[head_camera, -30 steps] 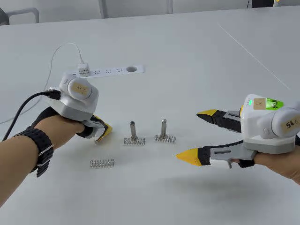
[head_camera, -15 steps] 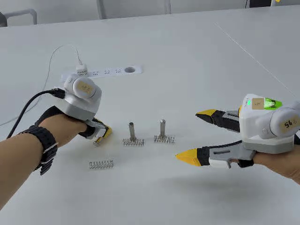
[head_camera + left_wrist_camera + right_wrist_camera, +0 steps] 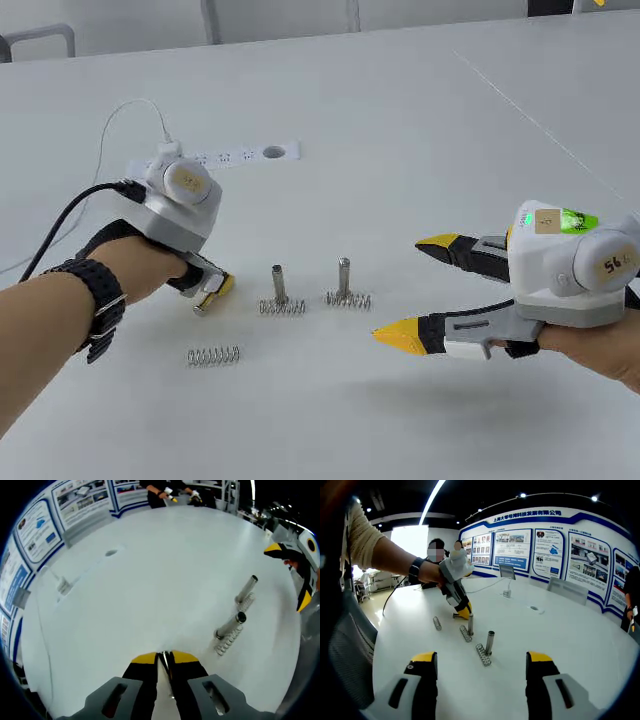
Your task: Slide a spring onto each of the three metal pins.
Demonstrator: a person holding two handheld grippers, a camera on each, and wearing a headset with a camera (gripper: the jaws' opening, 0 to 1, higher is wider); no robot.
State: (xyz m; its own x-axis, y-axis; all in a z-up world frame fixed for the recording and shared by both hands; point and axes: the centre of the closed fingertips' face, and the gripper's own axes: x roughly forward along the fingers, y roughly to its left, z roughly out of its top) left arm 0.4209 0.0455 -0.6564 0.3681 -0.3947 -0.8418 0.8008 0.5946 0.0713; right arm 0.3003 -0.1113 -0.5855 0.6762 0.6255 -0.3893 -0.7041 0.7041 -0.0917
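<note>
Two metal pins (image 3: 279, 282) (image 3: 344, 275) stand upright mid-table, and a spring (image 3: 282, 307) (image 3: 349, 299) lies at the foot of each. A third spring (image 3: 214, 355) lies loose nearer me on the left. My left gripper (image 3: 210, 292) is down at the table left of the pins, shut on a third metal pin (image 3: 202, 306); in the left gripper view its jaws (image 3: 163, 656) pinch a thin metal piece. My right gripper (image 3: 415, 288) hovers open to the right of the pins, nothing between its jaws. The right gripper view looks past the open jaws (image 3: 482, 660) at the pins (image 3: 490, 642) (image 3: 470, 624).
A white power strip (image 3: 235, 156) with a plugged-in charger (image 3: 167, 151) and its cable lies behind the left hand. A black cable (image 3: 60, 226) trails from the left gripper. Other people stand at the far end of the table (image 3: 170, 487).
My left hand has tilted and shifted slightly with the pin held at the table. The right gripper has stayed open in place. The head view has drifted a little.
</note>
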